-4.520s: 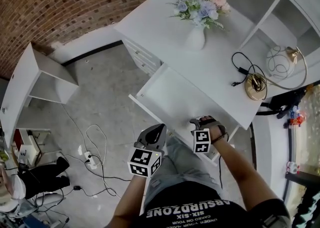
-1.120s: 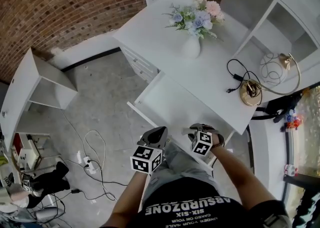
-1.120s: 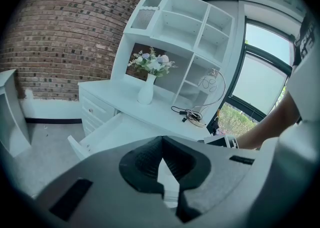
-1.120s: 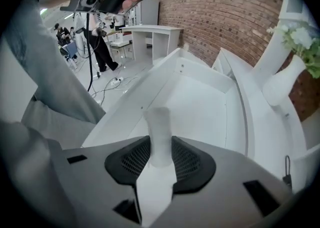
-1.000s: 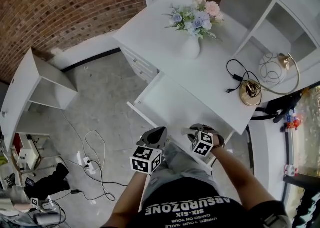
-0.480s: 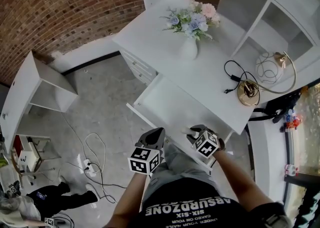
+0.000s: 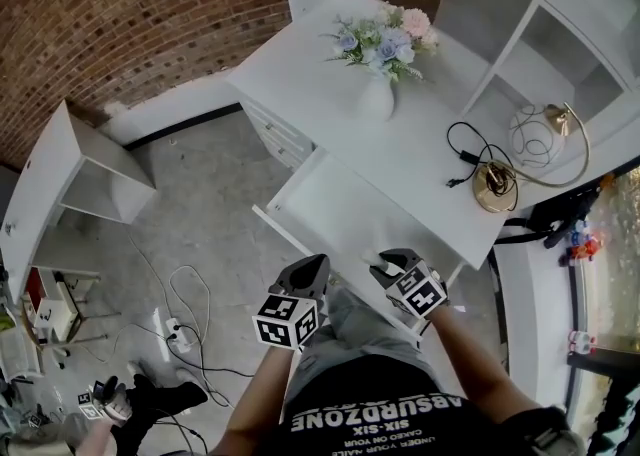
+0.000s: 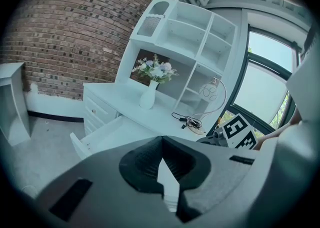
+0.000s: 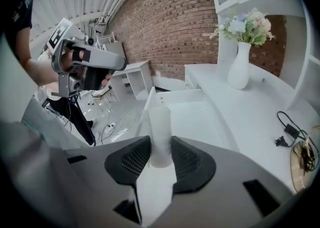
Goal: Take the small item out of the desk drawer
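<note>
The white desk drawer point(image 7: 335, 206) stands pulled open, and its inside looks bare. My right gripper point(image 7: 383, 262) hovers over the drawer's near right end, shut on a small white cylinder point(image 7: 371, 258). In the right gripper view the cylinder point(image 9: 160, 131) stands upright between the black pads point(image 9: 137, 159), above the open drawer point(image 9: 192, 112). My left gripper point(image 7: 311, 270) hangs to the left, over the drawer's front edge, with its jaws closed and nothing in them. In the left gripper view the tips point(image 8: 161, 139) meet, with the drawer point(image 8: 112, 133) beyond them.
A white vase of flowers point(image 7: 378, 92) stands on the desk top point(image 7: 320, 64). A gold lamp base with a black cable point(image 7: 493, 184) lies at the right. A white shelf unit point(image 7: 75, 169) and cables point(image 7: 190, 309) are on the floor at the left. A person point(image 7: 150, 399) is at the bottom left.
My right gripper has shifted slightly right and turned, still holding the white cylinder. The left gripper has barely moved. The person on the floor at the lower left has moved.
</note>
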